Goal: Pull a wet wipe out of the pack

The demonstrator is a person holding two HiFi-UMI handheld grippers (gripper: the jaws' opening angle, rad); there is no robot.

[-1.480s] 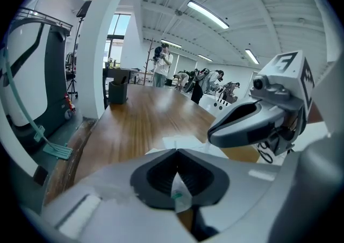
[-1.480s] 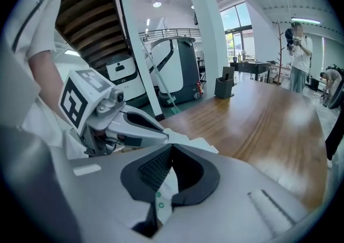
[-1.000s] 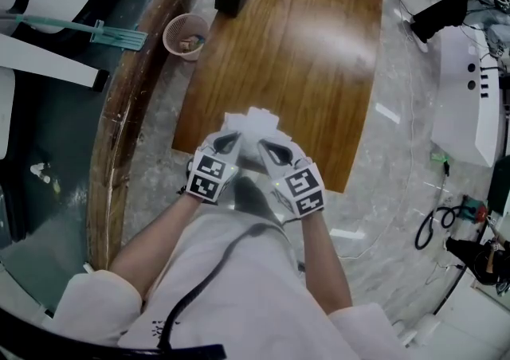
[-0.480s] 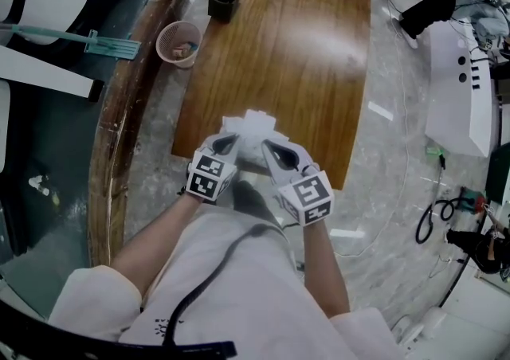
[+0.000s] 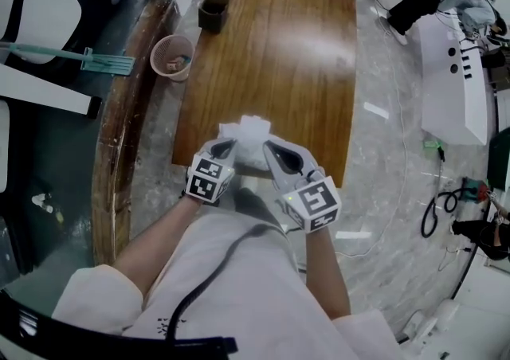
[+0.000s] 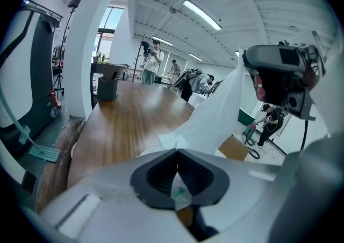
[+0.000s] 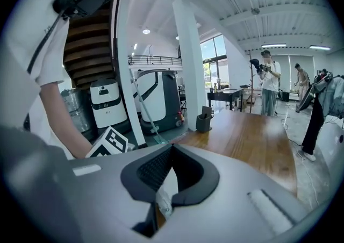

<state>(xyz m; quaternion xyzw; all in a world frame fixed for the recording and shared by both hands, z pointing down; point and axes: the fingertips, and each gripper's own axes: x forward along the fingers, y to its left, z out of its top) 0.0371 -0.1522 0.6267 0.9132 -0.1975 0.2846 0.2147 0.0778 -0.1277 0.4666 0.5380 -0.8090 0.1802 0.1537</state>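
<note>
On the left, the left gripper (image 5: 225, 145) has its jaws pressed together on an edge of the pack (image 6: 179, 193), over the near end of the wooden table (image 5: 279, 48). Just to its right, the right gripper (image 5: 269, 146) pinches the wet wipe (image 6: 215, 118). I'd say the pull is under way. The next move calls for a steady lift against the anchored pack. Only the left gripper view shows the wipe stretched up as a sheet. From overhead it's a white bundle.

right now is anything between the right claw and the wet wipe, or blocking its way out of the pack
Nothing visible. The right claw is shut on the thin white wet wipe; the left claw pins the white plastic pack.
</note>
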